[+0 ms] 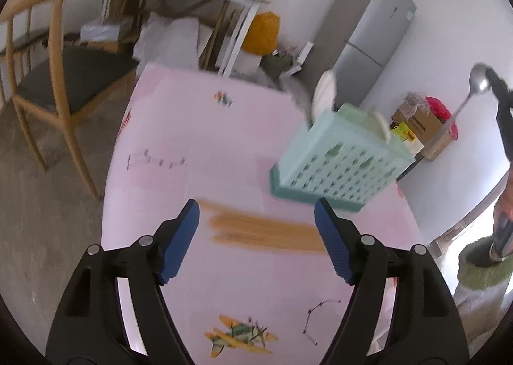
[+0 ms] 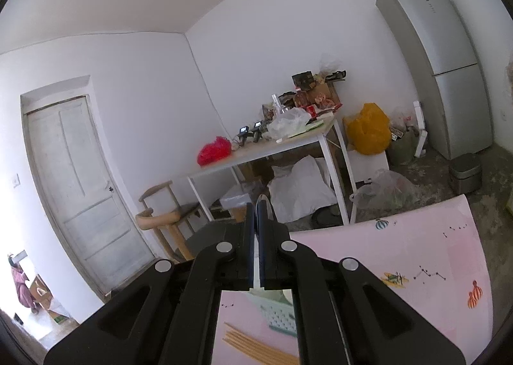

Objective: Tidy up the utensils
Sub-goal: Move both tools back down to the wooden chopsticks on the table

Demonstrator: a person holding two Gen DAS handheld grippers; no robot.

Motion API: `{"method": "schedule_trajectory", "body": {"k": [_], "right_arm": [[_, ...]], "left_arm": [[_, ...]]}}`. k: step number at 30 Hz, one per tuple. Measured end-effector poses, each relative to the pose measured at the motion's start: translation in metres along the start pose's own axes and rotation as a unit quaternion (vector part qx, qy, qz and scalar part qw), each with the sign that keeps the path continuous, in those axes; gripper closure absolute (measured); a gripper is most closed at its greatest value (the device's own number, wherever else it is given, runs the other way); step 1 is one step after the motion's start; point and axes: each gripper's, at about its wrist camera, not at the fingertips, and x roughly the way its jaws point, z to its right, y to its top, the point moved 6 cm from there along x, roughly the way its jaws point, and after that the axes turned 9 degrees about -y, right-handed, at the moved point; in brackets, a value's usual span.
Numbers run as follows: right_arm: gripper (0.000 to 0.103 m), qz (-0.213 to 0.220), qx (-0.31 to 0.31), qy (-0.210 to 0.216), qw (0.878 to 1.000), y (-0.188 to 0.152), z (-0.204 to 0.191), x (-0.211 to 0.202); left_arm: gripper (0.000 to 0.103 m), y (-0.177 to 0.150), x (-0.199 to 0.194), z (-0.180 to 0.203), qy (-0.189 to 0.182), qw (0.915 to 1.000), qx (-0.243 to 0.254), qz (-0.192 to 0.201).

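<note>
Blue-padded left claw point(image 1: 256, 236) gapes above chopsticks point(image 1: 266, 232); right claw point(image 2: 257, 230) pinches a spoon point(image 1: 474, 86).

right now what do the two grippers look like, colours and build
The left gripper has black plastic linkage arms with round silver pivot pins and ribbed blue rectangular pads on its fingers. The right gripper is the same build: black arms with triangular cut-outs, silver pins, dark blue pads seen edge-on. No cables, markings or sleeves are visible on either.
</note>
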Motion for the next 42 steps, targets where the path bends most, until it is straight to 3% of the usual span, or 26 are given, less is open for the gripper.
{"method": "schedule_trajectory", "body": {"k": [8, 14, 18, 23, 30, 32, 36, 42], "right_arm": [[0.101, -0.057, 0.017, -0.023, 0.998, -0.030, 0.026, 0.063], [0.100, -0.103, 0.034, -0.054, 0.993, -0.070, 0.050, 0.080], [0.098, -0.117, 0.041, -0.077, 0.989, -0.082, 0.062, 0.077], [0.084, -0.097, 0.049, -0.094, 0.990, -0.076, 0.069, 0.059], [0.083, -0.081, 0.053, -0.103, 0.990, -0.082, 0.070, 0.023], [0.082, -0.084, 0.057, -0.100, 0.990, -0.090, 0.069, 0.015], [0.076, -0.113, 0.062, -0.087, 0.988, -0.120, 0.065, 0.005], [0.076, -0.225, 0.075, -0.064, 0.969, -0.201, 0.050, 0.023]], "left_arm": [[0.032, -0.021, 0.004, -0.015, 0.023, 0.9997, -0.009, -0.009], [0.032, -0.021, 0.006, -0.017, 0.034, 0.9994, 0.000, -0.009], [0.032, -0.020, 0.008, -0.016, 0.034, 0.9994, 0.000, -0.007], [0.032, -0.020, 0.010, -0.013, 0.041, 0.9992, 0.005, -0.004], [0.032, -0.012, 0.007, -0.008, 0.051, 0.9985, 0.018, 0.008], [0.037, -0.008, 0.008, -0.005, 0.054, 0.9981, 0.026, 0.010], [0.058, 0.002, 0.020, -0.001, 0.068, 0.9967, 0.044, -0.001], [0.082, 0.018, 0.055, 0.004, 0.094, 0.9913, 0.089, -0.025]]}}
